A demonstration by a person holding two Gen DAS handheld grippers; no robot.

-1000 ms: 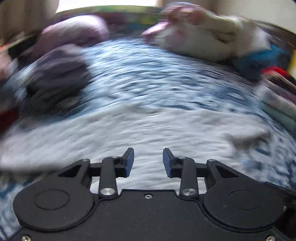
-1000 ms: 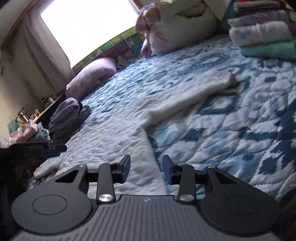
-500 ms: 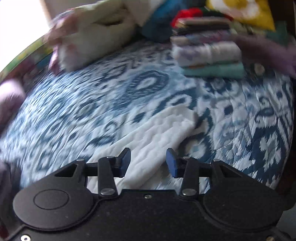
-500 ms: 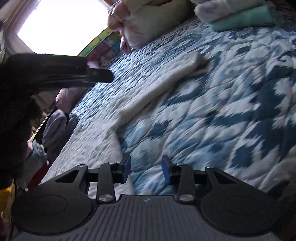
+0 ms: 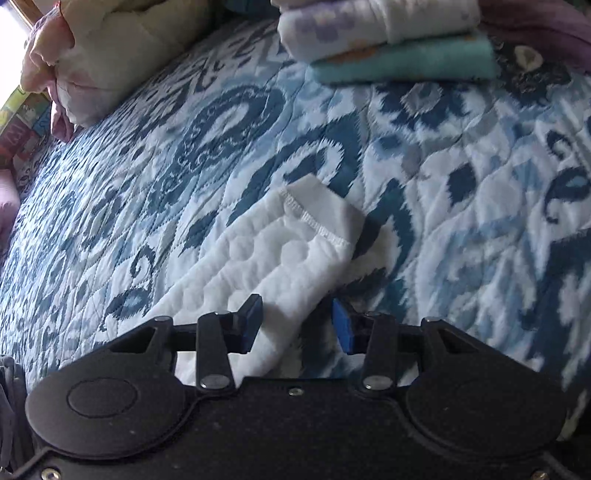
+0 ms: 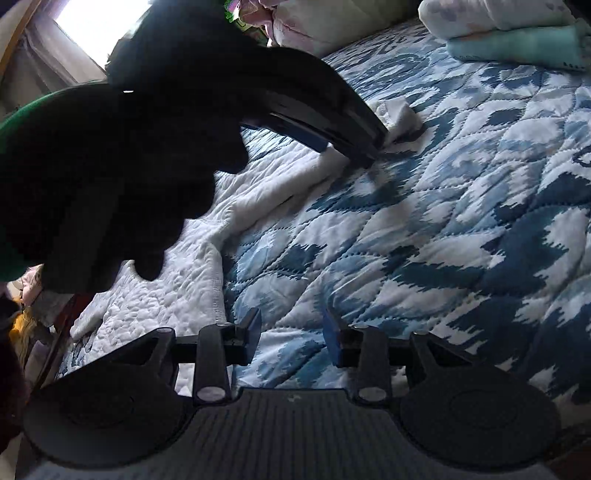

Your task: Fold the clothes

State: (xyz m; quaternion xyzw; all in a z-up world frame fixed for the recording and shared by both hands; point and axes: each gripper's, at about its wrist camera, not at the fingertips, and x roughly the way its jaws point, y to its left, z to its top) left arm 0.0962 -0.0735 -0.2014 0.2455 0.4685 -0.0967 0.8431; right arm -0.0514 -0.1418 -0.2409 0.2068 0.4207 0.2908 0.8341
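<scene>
A white quilted garment lies spread on the blue patterned bedspread [image 5: 461, 166]. Its long sleeve [image 5: 280, 251] runs up from between my left gripper's fingers to a stitched cuff. My left gripper [image 5: 297, 323] is open, its jaws either side of the sleeve, low over it. In the right wrist view the garment's body [image 6: 162, 302] lies at lower left and the left gripper [image 6: 354, 147] shows as a dark shape over the sleeve end. My right gripper [image 6: 291, 338] is open and empty above the bedspread, just right of the garment's hem.
A stack of folded clothes, white floral on teal [image 5: 402, 62], sits at the far right of the bed; it also shows in the right wrist view [image 6: 517, 48]. A cream and pink bundle [image 5: 103, 55] lies at the back. A purple cloth [image 5: 546, 29] is at top right.
My left gripper has swung right from the garment's body and come down close over the sleeve near its cuff. My right gripper has dropped lower toward the hem; both stay open.
</scene>
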